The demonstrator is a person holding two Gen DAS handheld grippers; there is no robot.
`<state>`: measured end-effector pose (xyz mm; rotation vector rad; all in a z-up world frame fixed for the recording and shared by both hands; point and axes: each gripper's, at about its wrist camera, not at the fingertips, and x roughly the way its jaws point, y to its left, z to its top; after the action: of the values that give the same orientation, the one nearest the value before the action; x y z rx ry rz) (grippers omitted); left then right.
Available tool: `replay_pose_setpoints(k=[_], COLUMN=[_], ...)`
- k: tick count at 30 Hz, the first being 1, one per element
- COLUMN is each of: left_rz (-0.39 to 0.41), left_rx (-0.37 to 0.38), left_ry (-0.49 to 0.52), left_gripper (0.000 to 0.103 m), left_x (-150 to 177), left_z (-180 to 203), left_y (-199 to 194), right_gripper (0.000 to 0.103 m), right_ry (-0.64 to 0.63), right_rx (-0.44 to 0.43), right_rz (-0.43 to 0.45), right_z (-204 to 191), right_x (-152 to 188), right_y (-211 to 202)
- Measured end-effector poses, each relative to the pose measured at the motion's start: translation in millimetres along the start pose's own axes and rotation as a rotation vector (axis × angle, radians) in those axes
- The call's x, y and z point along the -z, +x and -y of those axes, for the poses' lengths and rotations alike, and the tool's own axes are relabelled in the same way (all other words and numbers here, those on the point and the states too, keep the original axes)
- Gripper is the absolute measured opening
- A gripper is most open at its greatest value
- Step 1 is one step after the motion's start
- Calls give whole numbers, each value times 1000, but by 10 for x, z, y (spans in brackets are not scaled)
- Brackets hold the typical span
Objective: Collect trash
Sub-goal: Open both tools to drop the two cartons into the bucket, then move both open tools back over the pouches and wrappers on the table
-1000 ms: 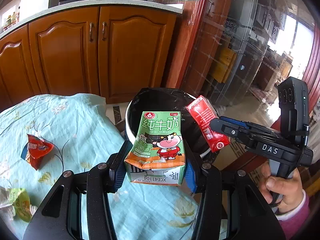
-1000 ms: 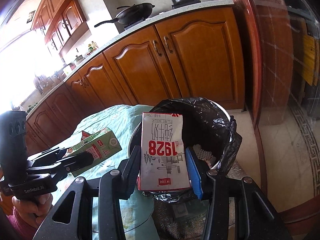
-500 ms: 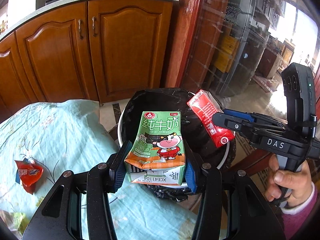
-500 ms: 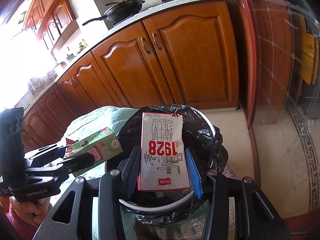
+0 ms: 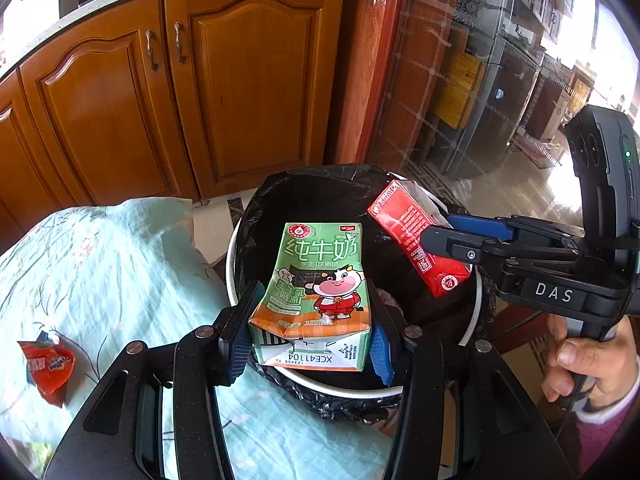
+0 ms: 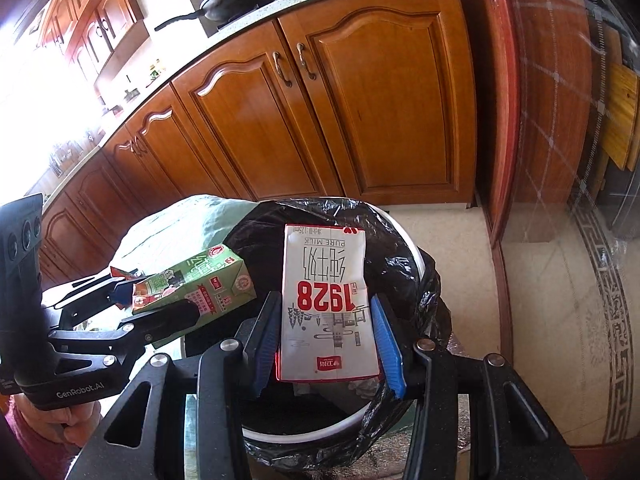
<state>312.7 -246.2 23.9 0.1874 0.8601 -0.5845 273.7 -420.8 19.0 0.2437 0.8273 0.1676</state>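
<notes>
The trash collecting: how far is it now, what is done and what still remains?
Done: little is certain; some light scraps show inside the bin, hard to identify. In hand: the left gripper clamps the green milk carton and the right gripper clamps the red-and-white carton, both over the black-lined bin, not yet dropped. Left: release both, then fetch the red wrapper lying on the tablecloth.

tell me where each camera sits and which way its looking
Left wrist: on the left hand-held gripper, looking down over its green milk carton into the trash bin; the right hand shows.
Right wrist: on the right hand-held gripper, looking down over its white 1928 milk carton into the bin; the left hand shows.
Shared: both cartons, bin, cabinets.
</notes>
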Motion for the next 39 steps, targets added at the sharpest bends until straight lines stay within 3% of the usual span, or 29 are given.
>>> replay_pose_setpoints(k=[16,21,30,39], left_rz=[-47,-26,63,80], left_rx=[-1,8,-4,-37], left_ry=[-11,-44,-152,-282], left_gripper=[48,54,54,55], left_x=[-56,6,393,896], left_z=[42,-22,-259,-643], left_y=[176,87,-343,-714], right_gripper=[48,48,50,57], right_ry=[31,36,77,89], right_rx=[-18,-20,-92,-148], right_rz=[-40,-17,70,84], right_z=[112,99,-20,-344], right_x=[-42,-15,141,401], right_y=[131,60,-201,-284])
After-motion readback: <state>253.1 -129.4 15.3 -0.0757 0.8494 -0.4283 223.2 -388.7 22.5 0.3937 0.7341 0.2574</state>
